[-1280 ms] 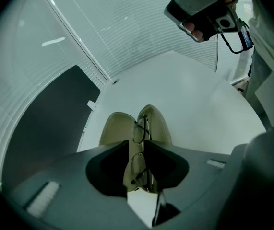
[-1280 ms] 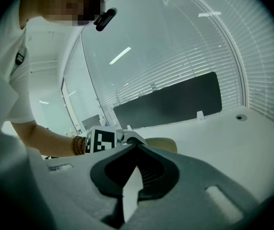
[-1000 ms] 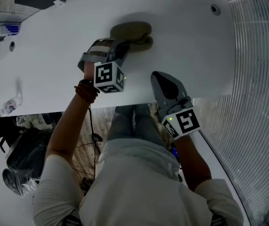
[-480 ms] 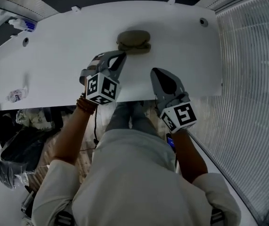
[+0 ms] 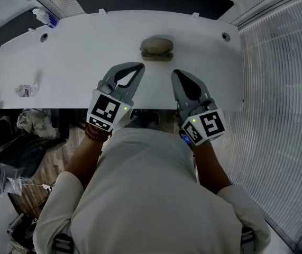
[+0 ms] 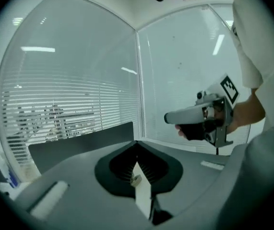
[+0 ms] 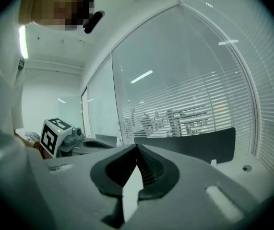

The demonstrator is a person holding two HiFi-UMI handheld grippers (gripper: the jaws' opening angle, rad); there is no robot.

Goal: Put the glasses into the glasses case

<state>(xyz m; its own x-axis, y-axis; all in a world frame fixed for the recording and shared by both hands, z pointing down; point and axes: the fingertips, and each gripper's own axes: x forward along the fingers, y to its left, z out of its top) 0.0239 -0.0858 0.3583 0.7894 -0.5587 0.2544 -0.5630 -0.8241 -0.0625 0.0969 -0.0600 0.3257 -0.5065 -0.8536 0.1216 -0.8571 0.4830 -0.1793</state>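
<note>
While both grippers hang over the near edge of the table (image 5: 61,73), here's the tally:

grippers: 2, side by side, both pointing away from the person
left gripper (image 5: 139,66): jaws have just closed; tips meet, nothing between them
right gripper (image 5: 175,74): jaws together at the tips, nothing held
marker cubes: 2, one per gripper; left cube (image 5: 107,110), right cube (image 5: 207,127), each with a small green light lit
glasses case (image 5: 157,47): 1, olive-beige, looks closed, contents hidden; lies on the table beyond the grippers, roughly in line with the gap between them, near the far edge, clear of both
glasses: not seen in any view
round holes in tabletop: 2, left hole (image 5: 44,36), right hole (image 5: 225,36)
crumpled wrapper (image 5: 26,90): 1, left part of the table; print too small to read
white bottle with blue label (image 5: 45,17): 1, far left corner; label unreadable
writing: no readable text; cubes carry only black-and-white square patterns
bead bracelet (image 5: 95,134): 1, on the left wrist
</note>
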